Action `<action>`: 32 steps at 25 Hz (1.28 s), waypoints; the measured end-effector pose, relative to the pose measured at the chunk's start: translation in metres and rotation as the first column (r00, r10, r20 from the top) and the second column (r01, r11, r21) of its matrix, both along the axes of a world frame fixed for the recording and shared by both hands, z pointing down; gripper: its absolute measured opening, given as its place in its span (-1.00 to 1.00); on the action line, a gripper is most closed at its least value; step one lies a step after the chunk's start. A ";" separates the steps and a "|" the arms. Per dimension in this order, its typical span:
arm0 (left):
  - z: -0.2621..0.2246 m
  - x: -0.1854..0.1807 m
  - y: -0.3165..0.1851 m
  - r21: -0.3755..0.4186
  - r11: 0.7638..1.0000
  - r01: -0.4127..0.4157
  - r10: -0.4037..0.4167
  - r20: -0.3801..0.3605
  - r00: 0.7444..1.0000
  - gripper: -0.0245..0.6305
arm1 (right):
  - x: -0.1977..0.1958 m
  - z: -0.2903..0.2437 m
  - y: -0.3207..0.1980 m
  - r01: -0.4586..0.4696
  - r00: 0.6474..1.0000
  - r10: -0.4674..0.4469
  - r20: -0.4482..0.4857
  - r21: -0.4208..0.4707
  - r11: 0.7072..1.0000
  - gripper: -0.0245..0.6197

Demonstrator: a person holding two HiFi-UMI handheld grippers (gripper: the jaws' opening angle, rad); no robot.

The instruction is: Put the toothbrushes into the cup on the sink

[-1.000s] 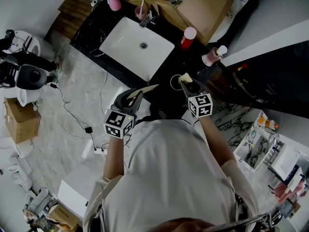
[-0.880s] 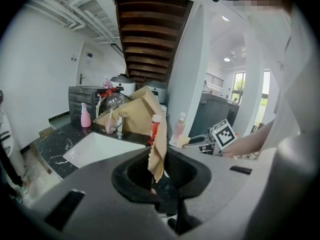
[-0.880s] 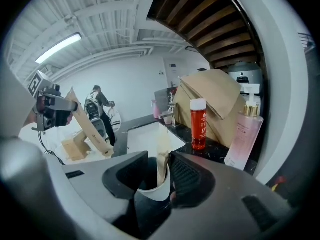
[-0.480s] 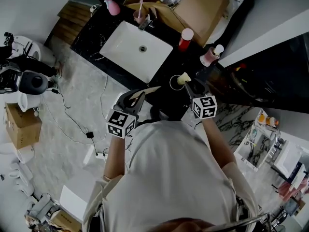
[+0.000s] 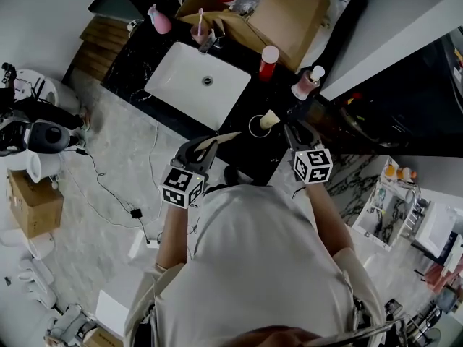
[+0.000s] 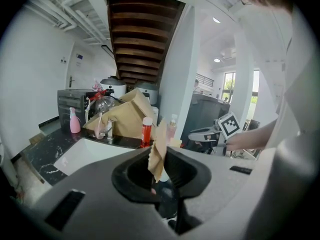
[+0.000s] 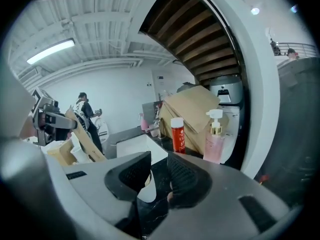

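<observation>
Head view: left gripper (image 5: 206,144) clamped narrow on a paper-wrapped toothbrush (image 5: 223,135), long axis pointing right toward the cup (image 5: 252,129). Cup standing on the black counter (image 5: 239,157), near-right of the sink (image 5: 181,85), one beige packet (image 5: 270,118) already in it. Right gripper (image 5: 293,130) just beside the cup, nearer than the left.

Left gripper view: toothbrush pinched upright between the jaws.

Right gripper view: jaws closing with nothing between them, white cup just beyond.

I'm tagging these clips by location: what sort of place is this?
Probably a mock bathroom washstand in a workshop: white rectangular basin in a black marble counter, pink pump bottle on it, brown cardboard box on the floor.
</observation>
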State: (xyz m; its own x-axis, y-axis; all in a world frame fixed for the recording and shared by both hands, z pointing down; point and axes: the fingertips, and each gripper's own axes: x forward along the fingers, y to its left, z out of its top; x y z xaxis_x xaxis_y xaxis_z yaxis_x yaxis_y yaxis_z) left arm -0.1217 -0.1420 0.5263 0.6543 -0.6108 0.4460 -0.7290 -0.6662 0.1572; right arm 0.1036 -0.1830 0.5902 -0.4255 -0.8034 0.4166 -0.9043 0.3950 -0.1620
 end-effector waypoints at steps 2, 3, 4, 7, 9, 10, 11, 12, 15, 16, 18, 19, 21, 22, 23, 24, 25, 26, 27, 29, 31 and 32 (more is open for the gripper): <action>-0.002 0.003 -0.001 0.005 1.000 -0.008 0.008 -0.001 1.000 -0.75 | 0.007 -0.006 0.002 -0.019 1.000 0.019 -0.002 0.006 1.000 -0.58; -0.003 0.004 -0.002 0.008 1.000 -0.011 0.011 0.000 1.000 -0.75 | 0.010 -0.008 0.004 -0.026 1.000 0.026 -0.003 0.007 1.000 -0.59; -0.004 0.005 -0.002 0.011 1.000 -0.015 0.015 0.000 1.000 -0.75 | 0.013 -0.011 0.005 -0.032 0.999 0.032 -0.004 0.009 0.999 -0.61; -0.007 0.007 -0.003 0.023 0.999 -0.024 0.024 0.005 1.000 -0.75 | 0.018 -0.018 0.011 -0.037 0.999 0.037 0.003 0.022 0.999 -0.68; -0.010 0.009 -0.003 0.029 0.999 -0.029 0.029 0.007 1.000 -0.75 | 0.021 -0.023 0.015 -0.037 0.999 0.037 0.006 0.032 0.999 -0.72; -0.011 0.010 -0.004 0.032 0.999 -0.032 0.032 0.008 0.999 -0.75 | 0.023 -0.025 0.016 -0.039 0.999 0.039 0.007 0.037 0.999 -0.74; -0.011 0.011 -0.004 0.035 0.999 -0.035 0.035 0.010 0.999 -0.75 | 0.024 -0.026 0.018 -0.042 0.999 0.042 0.008 0.042 0.998 -0.76; -0.012 0.012 -0.005 0.038 0.998 -0.039 0.039 0.012 0.999 -0.75 | 0.026 -0.027 0.019 -0.046 0.999 0.046 0.009 0.046 0.998 -0.78; -0.014 0.016 -0.007 0.048 0.997 -0.053 0.052 0.016 0.999 -0.75 | 0.031 -0.030 0.023 -0.061 0.998 0.060 0.014 0.058 0.996 -0.80; -0.016 0.017 -0.009 0.052 0.997 -0.058 0.057 0.018 0.998 -0.75 | 0.033 -0.032 0.024 -0.064 0.998 0.063 0.016 0.063 0.996 -0.80; -0.019 0.020 -0.010 0.059 0.996 -0.069 0.068 0.022 0.997 -0.75 | 0.034 -0.037 0.028 -0.067 0.998 0.065 0.021 0.072 0.995 -0.80; -0.020 0.021 -0.011 0.061 0.995 -0.076 0.075 0.024 0.997 -0.75 | 0.035 -0.038 0.029 -0.067 0.998 0.065 0.023 0.075 0.995 -0.80; -0.022 0.025 -0.013 0.063 0.994 -0.092 0.091 0.030 0.995 -0.75 | 0.036 -0.039 0.033 -0.066 0.998 0.064 0.027 0.080 0.995 -0.81; -0.022 0.027 -0.014 0.064 0.993 -0.101 0.099 0.032 0.995 -0.75 | 0.037 -0.040 0.035 -0.067 0.997 0.064 0.030 0.081 0.995 -0.81; -0.023 0.030 -0.016 0.064 0.992 -0.109 0.107 0.034 0.994 -0.75 | 0.038 -0.040 0.036 -0.069 0.997 0.066 0.033 0.081 0.994 -0.81; -0.024 0.032 -0.018 0.065 0.991 -0.118 0.116 0.035 0.993 -0.75 | 0.039 -0.041 0.037 -0.071 0.997 0.068 0.036 0.080 0.994 -0.81; -0.025 0.035 -0.019 0.066 0.990 -0.128 0.125 0.036 0.991 -0.75 | 0.040 -0.041 0.038 -0.074 0.997 0.071 0.039 0.080 0.994 -0.81; -0.026 0.038 -0.021 0.067 0.988 -0.138 0.135 0.038 0.990 -0.75 | 0.041 -0.042 0.039 -0.077 0.996 0.074 0.042 0.080 0.994 -0.81; -0.026 0.042 -0.022 0.068 0.987 -0.148 0.145 0.040 0.989 -0.75 | 0.043 -0.043 0.041 -0.081 0.996 0.077 0.045 0.080 0.994 -0.81; -0.026 0.048 -0.024 0.069 0.983 -0.170 0.167 0.045 0.985 -0.75 | 0.045 -0.045 0.043 -0.089 0.995 0.085 0.050 0.083 0.993 -0.81; -0.025 0.054 -0.025 0.066 0.979 -0.194 0.191 0.051 0.980 -0.75 | 0.047 -0.046 0.046 -0.102 0.993 0.096 0.066 0.081 0.991 -0.81; -0.023 0.057 -0.026 0.063 0.977 -0.206 0.202 0.054 0.978 -0.75 | 0.048 -0.046 0.047 -0.109 0.992 0.103 0.079 0.078 0.991 -0.81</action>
State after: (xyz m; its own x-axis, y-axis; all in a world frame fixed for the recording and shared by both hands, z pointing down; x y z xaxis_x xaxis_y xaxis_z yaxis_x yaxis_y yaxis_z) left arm -0.0645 -0.1679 0.5031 0.7473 -0.4964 0.4417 -0.5823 -0.8095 0.0755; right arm 0.1512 -0.1360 0.5444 -0.3631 -0.8758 0.3180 -0.9286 0.3118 -0.2013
